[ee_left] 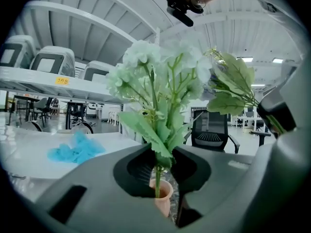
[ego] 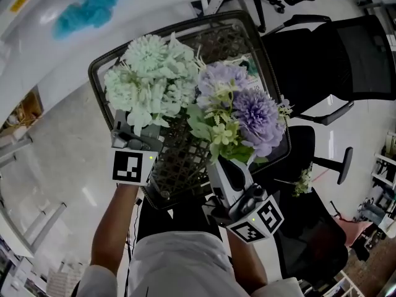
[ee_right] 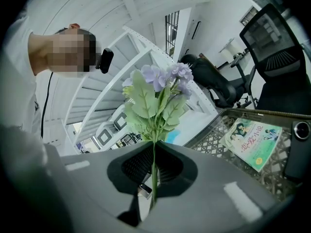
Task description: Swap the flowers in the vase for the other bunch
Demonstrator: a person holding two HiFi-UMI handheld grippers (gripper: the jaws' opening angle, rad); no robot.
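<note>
In the head view my left gripper [ego: 128, 125] is shut on the stems of a pale green-white bunch [ego: 151, 73]. Beside it, my right gripper [ego: 224, 164] is shut on the stem of a purple bunch [ego: 247, 107]. The left gripper view shows the white bunch [ee_left: 160, 76] rising from between the closed jaws of the left gripper [ee_left: 163, 161]. Its stem runs down to the mouth of a small pinkish vase [ee_left: 164, 198] just below. In the right gripper view one thin green stem is pinched in the right gripper [ee_right: 154, 166], with the purple bunch [ee_right: 163, 81] above it.
Both bunches hang over a dark wire-mesh tabletop [ego: 185, 159]. On it lie a book [ee_right: 252, 142] and a black device [ee_right: 299, 149]. Black office chairs [ego: 346, 67] stand to the right. A blue cloth [ego: 93, 5] lies on a white table behind.
</note>
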